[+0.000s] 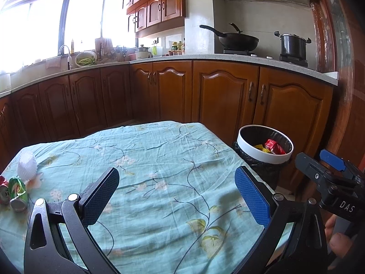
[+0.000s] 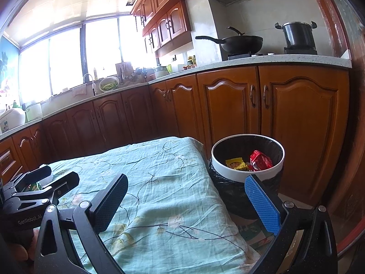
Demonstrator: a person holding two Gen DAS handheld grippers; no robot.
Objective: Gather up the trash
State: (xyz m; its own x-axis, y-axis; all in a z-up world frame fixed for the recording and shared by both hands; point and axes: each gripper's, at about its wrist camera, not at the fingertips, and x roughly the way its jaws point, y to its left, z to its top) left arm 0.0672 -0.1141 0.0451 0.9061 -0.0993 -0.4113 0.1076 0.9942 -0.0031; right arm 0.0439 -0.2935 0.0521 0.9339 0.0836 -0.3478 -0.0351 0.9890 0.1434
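Note:
My left gripper (image 1: 176, 196) hangs open over the teal flowered tablecloth (image 1: 159, 155), nothing between its fingers. At the table's far left lie a crushed green can (image 1: 17, 194), a red can (image 1: 3, 191) and a white foam fruit net (image 1: 27, 166). Beside the table's right edge stands a white-rimmed bin (image 1: 262, 157) with a black liner, holding a red wrapper (image 1: 275, 147) and a yellow wrapper (image 2: 236, 164). My right gripper (image 2: 186, 205) is open and empty near the table's right edge, its blue finger (image 2: 262, 205) in front of the bin (image 2: 228, 173). The left gripper (image 2: 45, 179) also shows at the left of the right wrist view.
Brown wooden cabinets (image 1: 219, 100) run behind the table under a pale counter (image 1: 228, 58). A wok (image 1: 237, 40) and a pot (image 1: 293, 45) sit on the stove, a sink tap (image 1: 65, 50) under the window. A person's hand (image 1: 337, 239) holds the right gripper (image 1: 319, 159).

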